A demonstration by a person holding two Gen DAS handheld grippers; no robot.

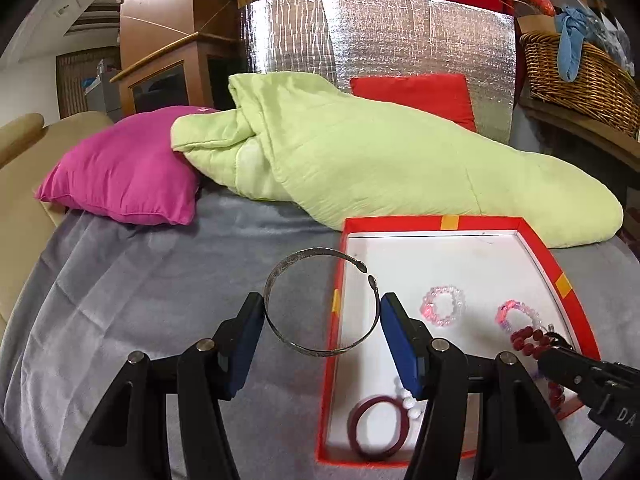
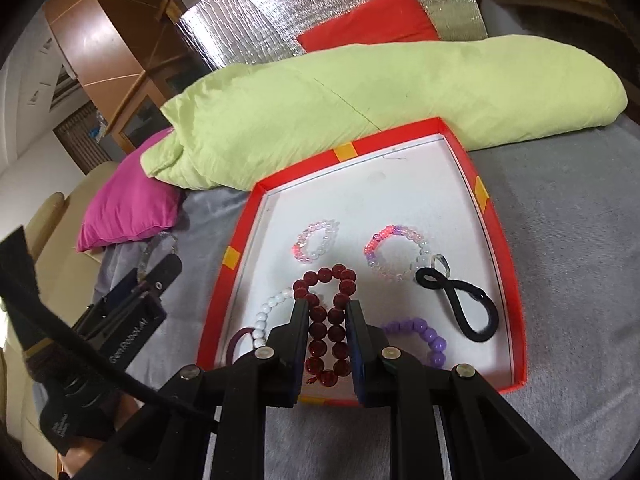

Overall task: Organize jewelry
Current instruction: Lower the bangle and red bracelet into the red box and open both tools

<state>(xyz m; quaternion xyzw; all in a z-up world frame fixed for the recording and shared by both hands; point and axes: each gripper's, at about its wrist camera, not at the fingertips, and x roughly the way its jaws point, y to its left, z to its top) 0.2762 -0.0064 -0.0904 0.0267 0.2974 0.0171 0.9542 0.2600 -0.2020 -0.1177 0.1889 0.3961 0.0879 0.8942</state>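
Note:
My left gripper (image 1: 322, 312) is shut on a silver metal bangle (image 1: 316, 350), held above the left rim of the red box (image 1: 335, 332). My right gripper (image 2: 328, 312) is shut on a dark red bead bracelet (image 2: 326, 328) over the near part of the red box (image 2: 230, 258). Inside the box lie two pink clear bead bracelets (image 2: 316, 240) (image 2: 394, 252), a white bead bracelet (image 2: 266, 312), a purple bead bracelet (image 2: 424, 334), a black hair tie (image 2: 460, 304) and a maroon ring band (image 1: 378, 428).
The box sits on a grey blanket (image 1: 160, 300). A light green quilt (image 1: 360, 152) lies right behind the box. A magenta pillow (image 1: 124, 176) is at the back left, a red cushion (image 1: 416, 96) and a silver foil panel (image 1: 380, 40) behind, a wicker basket (image 1: 576, 72) at the right.

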